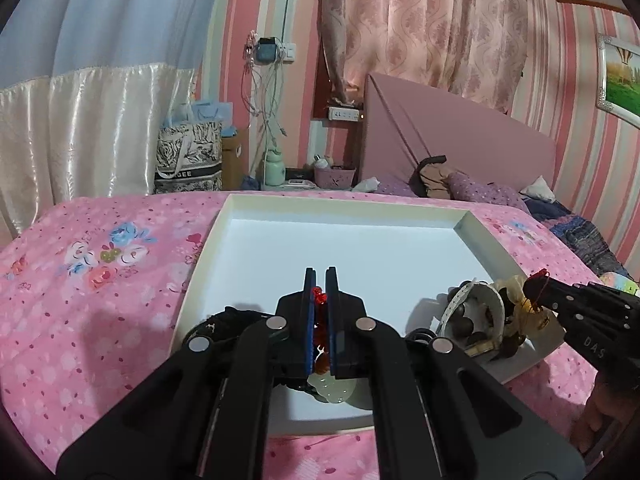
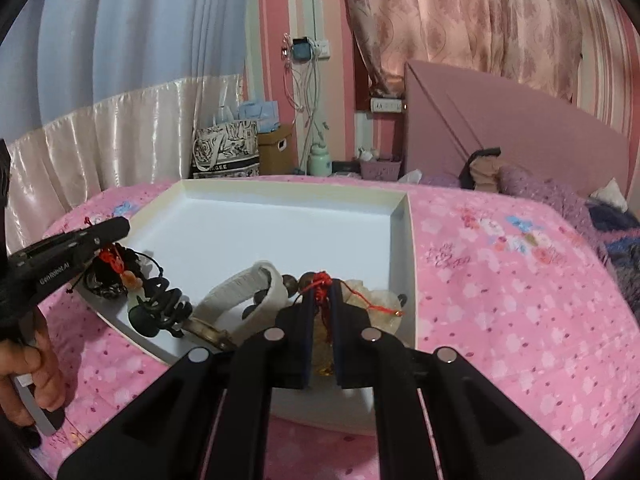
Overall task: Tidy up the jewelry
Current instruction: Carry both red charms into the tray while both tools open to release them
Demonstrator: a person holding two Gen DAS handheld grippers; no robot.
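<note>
A shallow white tray [image 1: 344,202] lies on the pink bed. My left gripper [image 1: 320,274] is shut on a red knotted cord [image 1: 318,295] just above the tray's near part. Orange beads and a pale green pendant [image 1: 332,390] hang from the cord below the fingers. In the right wrist view, my right gripper [image 2: 322,286] is shut on another red cord [image 2: 320,280], which carries a pale yellowish charm [image 2: 372,300], at the tray's [image 2: 400,240] near right corner. Between the two grippers lie a white band [image 2: 256,284], dark beads [image 2: 294,282] and tangled black cord [image 2: 164,308].
A pink floral bedspread [image 1: 100,280] surrounds the tray. Purple bedding and a pink headboard [image 1: 460,132] lie behind it, with a patterned bag [image 1: 188,160] and a cluttered nightstand at the wall. A person's hand [image 2: 24,364] holds the left gripper [image 2: 122,225].
</note>
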